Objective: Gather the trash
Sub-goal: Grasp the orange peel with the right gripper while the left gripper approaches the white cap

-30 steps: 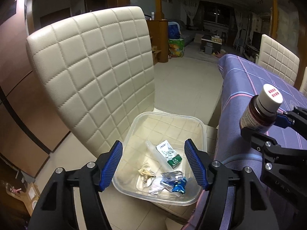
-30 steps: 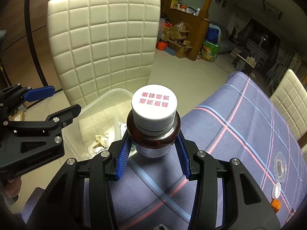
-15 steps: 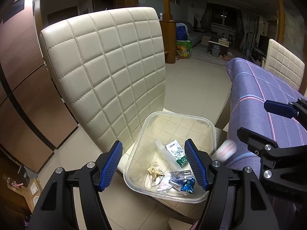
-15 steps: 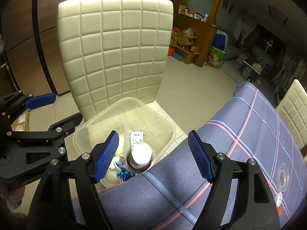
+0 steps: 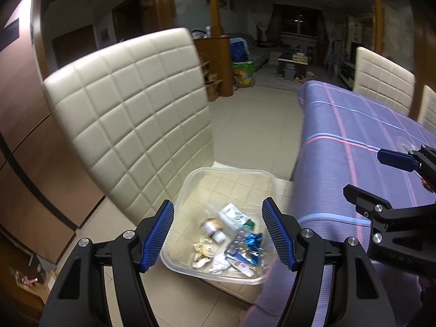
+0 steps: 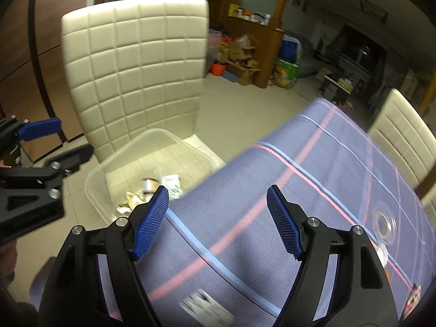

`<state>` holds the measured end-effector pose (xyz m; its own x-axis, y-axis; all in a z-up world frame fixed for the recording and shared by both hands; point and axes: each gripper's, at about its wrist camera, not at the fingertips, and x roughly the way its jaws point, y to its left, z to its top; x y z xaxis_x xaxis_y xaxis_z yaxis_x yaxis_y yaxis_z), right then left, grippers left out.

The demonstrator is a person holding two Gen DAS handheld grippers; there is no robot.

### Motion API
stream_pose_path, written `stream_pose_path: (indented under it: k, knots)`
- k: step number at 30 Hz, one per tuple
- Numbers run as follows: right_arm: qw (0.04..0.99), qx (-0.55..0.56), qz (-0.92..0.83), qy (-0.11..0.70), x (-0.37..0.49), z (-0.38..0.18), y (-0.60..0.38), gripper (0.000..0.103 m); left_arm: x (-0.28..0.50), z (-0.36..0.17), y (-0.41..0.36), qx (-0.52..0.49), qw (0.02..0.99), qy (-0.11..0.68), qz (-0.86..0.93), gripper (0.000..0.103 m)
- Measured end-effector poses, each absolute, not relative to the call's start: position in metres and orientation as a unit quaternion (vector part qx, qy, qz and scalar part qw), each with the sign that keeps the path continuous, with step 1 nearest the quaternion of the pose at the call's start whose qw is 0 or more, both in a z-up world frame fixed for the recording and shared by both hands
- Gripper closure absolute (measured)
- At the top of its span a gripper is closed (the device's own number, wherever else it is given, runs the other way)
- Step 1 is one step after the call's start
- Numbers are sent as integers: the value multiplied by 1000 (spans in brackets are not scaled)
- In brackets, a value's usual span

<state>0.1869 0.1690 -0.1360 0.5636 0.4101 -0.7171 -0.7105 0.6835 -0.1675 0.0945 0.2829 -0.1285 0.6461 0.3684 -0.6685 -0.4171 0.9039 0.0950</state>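
Observation:
A clear plastic bin [image 5: 190,179] stands on the seat of a cream quilted chair [image 5: 130,114]. In it lie a brown bottle with a white cap [image 5: 211,227] on its side, a white and green packet [image 5: 235,215], blue foil [image 5: 253,238] and crumpled wrappers. My left gripper [image 5: 218,204] hangs open above the bin with nothing between its fingers. My right gripper [image 6: 218,193] is open and empty over the edge of the purple tablecloth [image 6: 299,190]. The bin [image 6: 98,185] and the bottle [image 6: 150,184] lie to its left. The left gripper [image 6: 62,143] shows at that view's left edge.
The table with the purple plaid cloth [image 5: 354,141] stands right of the chair. On it are a clear round lid [image 6: 384,220] and a blurred printed paper [image 6: 207,308]. More cream chairs [image 6: 400,136] stand beyond it. Tiled floor [image 5: 253,114] stretches behind.
My right gripper opened and let the brown bottle go; it dropped into the bin and lies there. Both grippers have drawn back and up, the right one now over the cloth.

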Motion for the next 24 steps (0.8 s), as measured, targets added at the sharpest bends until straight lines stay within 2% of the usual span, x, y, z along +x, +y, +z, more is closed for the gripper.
stream_pose_path:
  k: [1,4,14,24]
  knots:
    - [859,-223,319,334,188,-136,158,29,95,-127,275,-31,908,361,210,30]
    - [869,-208,295,339,194,-135,126,29,97,-122,252,-23,915,357,189,25]
    - [897,-150,199,365,222,-141,-1,30,131,-121,158,18,923,370,107,24]
    - [895,-114,157,402,266,-165,-72,41,178,-128,84,54,917,390,63,24]
